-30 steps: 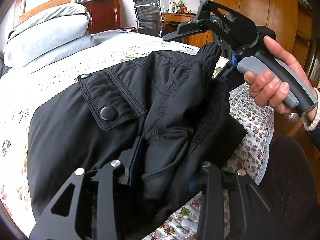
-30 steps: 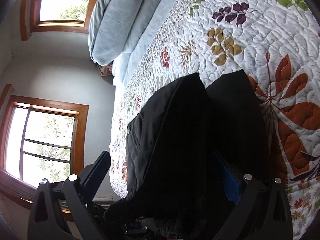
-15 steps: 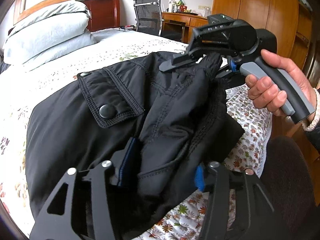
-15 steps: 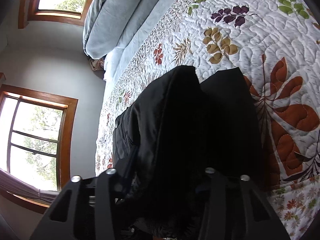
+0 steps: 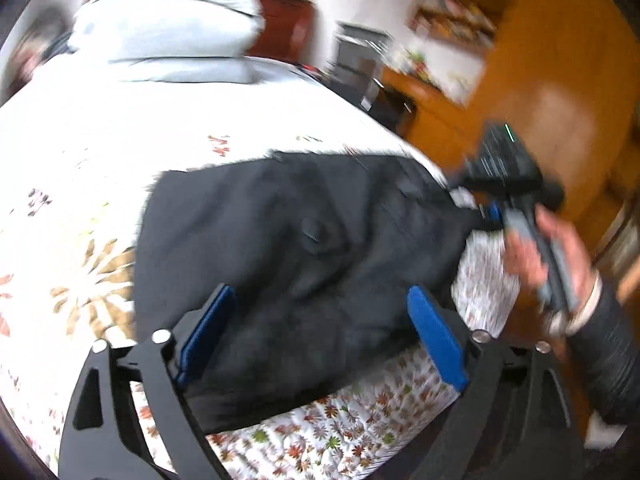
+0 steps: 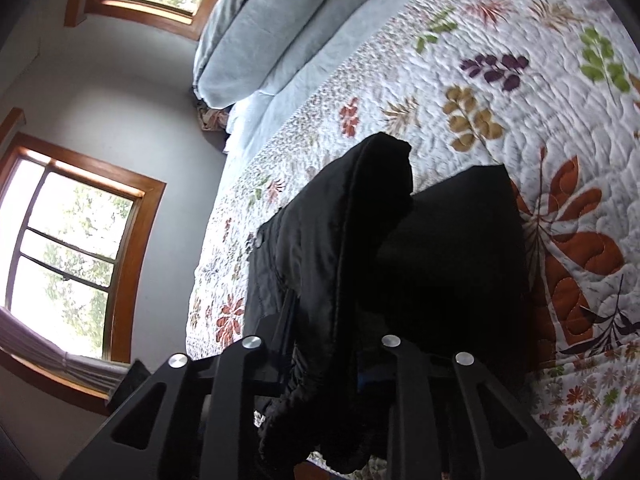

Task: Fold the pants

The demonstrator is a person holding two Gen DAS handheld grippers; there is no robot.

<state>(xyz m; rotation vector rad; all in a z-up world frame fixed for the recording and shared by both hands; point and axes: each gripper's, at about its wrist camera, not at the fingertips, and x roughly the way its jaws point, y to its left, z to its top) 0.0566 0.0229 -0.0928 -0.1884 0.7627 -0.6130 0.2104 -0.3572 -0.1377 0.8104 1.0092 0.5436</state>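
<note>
- Pads (image 5: 436,338) of the left hand-held gripper (image 5: 320,336) now stand wide apart, blue faces bare; a second ago they were pinched on a raised ridge of the pants (image 5: 300,272), and the jaws have just been opening. The cloth lies slack between and below them, touching neither pad as far as the blurred frame lets one tell.
- Pants are a black bundle on the bed (image 5: 80,184), near its front edge, with the snap pocket facing up (smeared by motion in this view).
- Grip has swapped sides: the right hand-held gripper (image 6: 320,344), gaping a second ago, has just been closing, and its jaws now sit close together on a thick black fold of the pants that rises between the fingers and droops below them.
- Seen from the left wrist view, that tool sits at the far right corner of the bundle, held in the person's hand (image 5: 548,252); it was higher and clear of the cloth before.
- Judgement: this reads as a hand-over, so the next fold is likely the right side's to carry, with the left free to re-grip or smooth.
- Pillows (image 6: 256,40) lie at the far end of the bed, well apart from the work.
</note>
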